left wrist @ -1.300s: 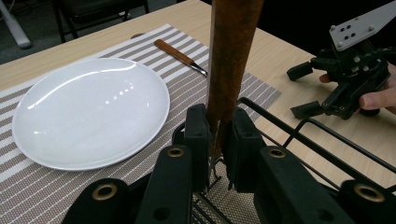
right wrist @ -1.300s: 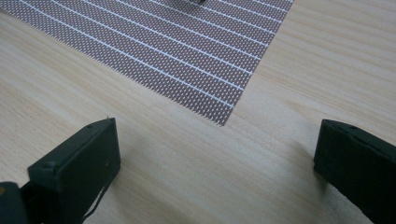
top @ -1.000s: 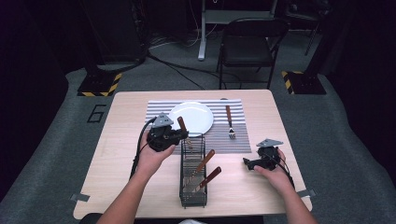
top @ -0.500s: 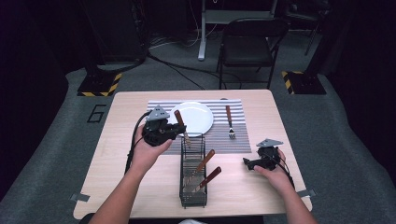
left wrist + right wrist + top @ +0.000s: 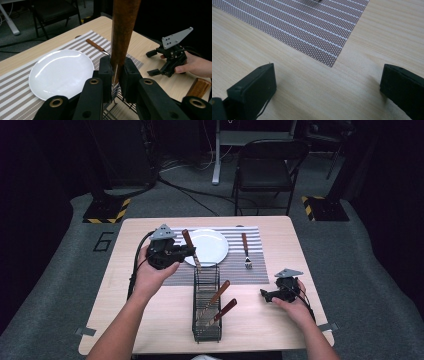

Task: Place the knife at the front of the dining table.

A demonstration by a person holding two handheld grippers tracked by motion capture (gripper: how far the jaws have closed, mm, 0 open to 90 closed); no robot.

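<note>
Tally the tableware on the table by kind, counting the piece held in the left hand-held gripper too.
Wooden-handled cutlery: 4 – one held, two in the caddy, one fork on the placemat
White plate: 1
Wire cutlery caddy: 1
Striped placemat: 1
Total: 7

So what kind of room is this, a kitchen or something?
More likely a recording studio or lab: the table stands among black drapes, with floor cables, a folding chair and hazard-striped stand bases.

Glossy white plate [image 5: 206, 246], woven striped placemat [image 5: 294, 25]
</note>
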